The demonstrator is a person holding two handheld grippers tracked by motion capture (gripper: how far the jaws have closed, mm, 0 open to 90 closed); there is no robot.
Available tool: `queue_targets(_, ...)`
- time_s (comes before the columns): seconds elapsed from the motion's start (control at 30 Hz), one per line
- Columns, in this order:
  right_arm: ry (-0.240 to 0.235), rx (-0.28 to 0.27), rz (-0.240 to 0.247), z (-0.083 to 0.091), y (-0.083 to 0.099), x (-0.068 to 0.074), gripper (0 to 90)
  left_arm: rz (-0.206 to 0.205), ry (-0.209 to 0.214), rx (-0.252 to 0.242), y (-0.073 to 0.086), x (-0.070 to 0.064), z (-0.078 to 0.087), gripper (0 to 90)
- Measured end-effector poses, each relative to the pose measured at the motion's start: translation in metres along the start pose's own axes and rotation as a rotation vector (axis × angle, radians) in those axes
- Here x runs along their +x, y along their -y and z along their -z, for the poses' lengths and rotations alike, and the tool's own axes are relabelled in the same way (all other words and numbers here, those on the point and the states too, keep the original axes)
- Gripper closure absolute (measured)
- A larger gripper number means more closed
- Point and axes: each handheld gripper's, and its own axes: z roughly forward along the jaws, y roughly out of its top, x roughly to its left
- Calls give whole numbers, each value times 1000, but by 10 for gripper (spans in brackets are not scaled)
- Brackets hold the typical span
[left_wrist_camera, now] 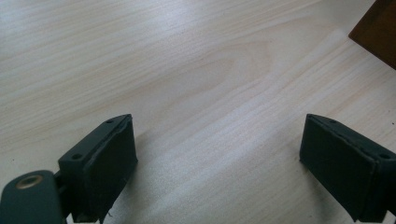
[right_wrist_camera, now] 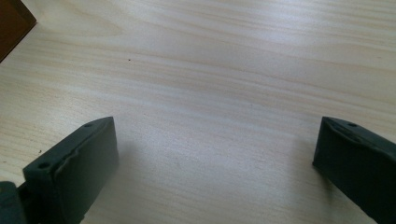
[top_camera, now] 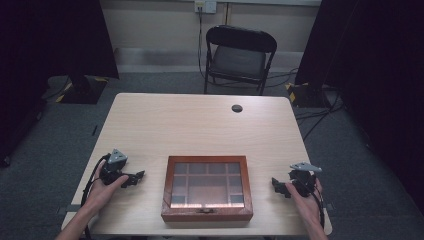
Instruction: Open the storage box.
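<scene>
A brown wooden box [top_camera: 207, 188] with a glass lid over several compartments lies shut near the table's front edge, its clasp facing the person. My left gripper [top_camera: 134, 179] rests low over the table to the box's left, open, nothing between its jaws. My right gripper [top_camera: 279, 186] sits to the box's right, also open and holding nothing. In the left gripper view the gripper [left_wrist_camera: 217, 154] spans bare wood, with a corner of the box [left_wrist_camera: 378, 30] at the upper right. The right gripper [right_wrist_camera: 215, 158] likewise spans bare wood, the box corner [right_wrist_camera: 11, 25] at the upper left.
The light wooden table [top_camera: 200, 125] has a round cable hole [top_camera: 237, 108] near its far edge. A black folding chair [top_camera: 239, 57] stands behind the table. Dark curtains hang at both sides, with cables on the grey floor.
</scene>
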Motion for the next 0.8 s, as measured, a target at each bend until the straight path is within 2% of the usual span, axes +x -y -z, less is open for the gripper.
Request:
queue_targets(0.33,1,2,-1,1,0,0,0,0,0,0,0,0,0,100)
queue_targets(0.47,-11,-20,1,4,-1,2,156,2,0,-1,0,0,0,100)
queue_targets(0.6,-29,-11,15,5,-2,3,172,0,1,-1,0,0,0,99)
queue_targets(0.73,-80,-35,8,12,-6,5,247,1,0,-1,0,0,0,99)
queue_targets(0.8,-100,-40,16,14,-8,7,251,1,1,-1,0,0,0,99)
